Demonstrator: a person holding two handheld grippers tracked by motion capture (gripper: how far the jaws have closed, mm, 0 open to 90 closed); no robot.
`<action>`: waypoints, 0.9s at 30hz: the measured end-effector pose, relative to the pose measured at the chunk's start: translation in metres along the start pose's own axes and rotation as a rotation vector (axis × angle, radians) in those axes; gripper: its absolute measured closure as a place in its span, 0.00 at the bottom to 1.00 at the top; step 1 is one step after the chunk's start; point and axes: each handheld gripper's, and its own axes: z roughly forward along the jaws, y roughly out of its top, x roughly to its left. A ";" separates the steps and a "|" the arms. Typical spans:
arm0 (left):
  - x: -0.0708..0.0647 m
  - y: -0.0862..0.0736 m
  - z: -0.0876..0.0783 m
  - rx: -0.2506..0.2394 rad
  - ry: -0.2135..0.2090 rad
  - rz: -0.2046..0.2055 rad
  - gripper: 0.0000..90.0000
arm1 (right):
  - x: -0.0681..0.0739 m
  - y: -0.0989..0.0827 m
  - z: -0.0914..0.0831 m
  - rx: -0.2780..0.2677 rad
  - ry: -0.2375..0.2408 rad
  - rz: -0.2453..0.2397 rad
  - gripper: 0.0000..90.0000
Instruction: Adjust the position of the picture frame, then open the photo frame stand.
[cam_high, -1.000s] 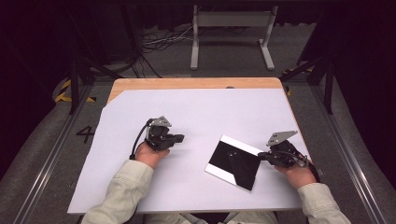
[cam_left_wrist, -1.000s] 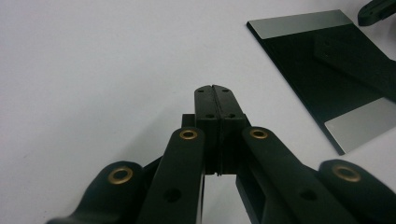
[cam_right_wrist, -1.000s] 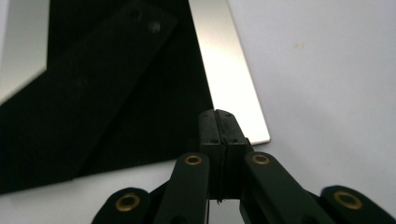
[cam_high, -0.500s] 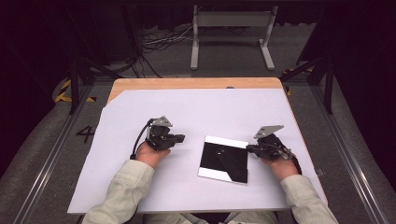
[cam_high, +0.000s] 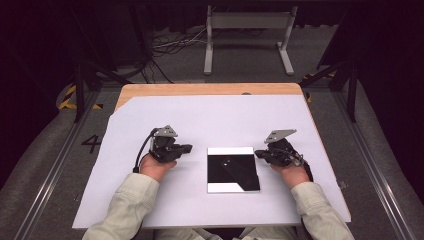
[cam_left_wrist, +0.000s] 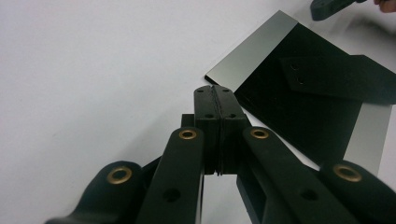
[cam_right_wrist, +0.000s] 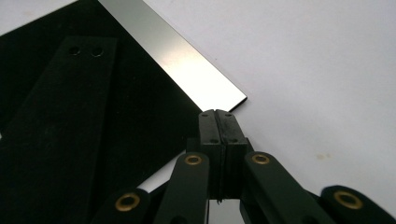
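Glossy black square mirror plate lies flat on white table sheet. Right gripper jaws closed, empty, tip seemingly touching its right edge. Left gripper jaws closed, empty, just left of it.

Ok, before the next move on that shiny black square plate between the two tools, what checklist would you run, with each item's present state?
1. Plate lies flat on the white sheet: ok.
2. Plate sits square to the table's near edge: ok.
3. Left tool shut with nothing between its jaws: ok.
4. Right tool shut with nothing between its jaws: ok.
5. Right tool's tip touches the plate's right edge: cannot tell; it is at the upper right corner, contact unclear.
6. Left tool stands clear of the plate: ok, a strip of white sheet shows between them in the high view.
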 end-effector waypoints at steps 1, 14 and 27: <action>0.000 -0.001 -0.002 -0.003 0.006 0.010 0.98 | 0.000 -0.001 -0.008 -0.011 0.005 0.001 1.00; -0.013 0.001 -0.016 -0.004 0.005 0.218 0.92 | -0.001 -0.007 -0.054 -0.106 0.052 -0.046 1.00; -0.002 -0.004 -0.024 -0.014 -0.035 0.193 0.90 | 0.003 -0.010 -0.066 -0.119 0.143 -0.131 0.98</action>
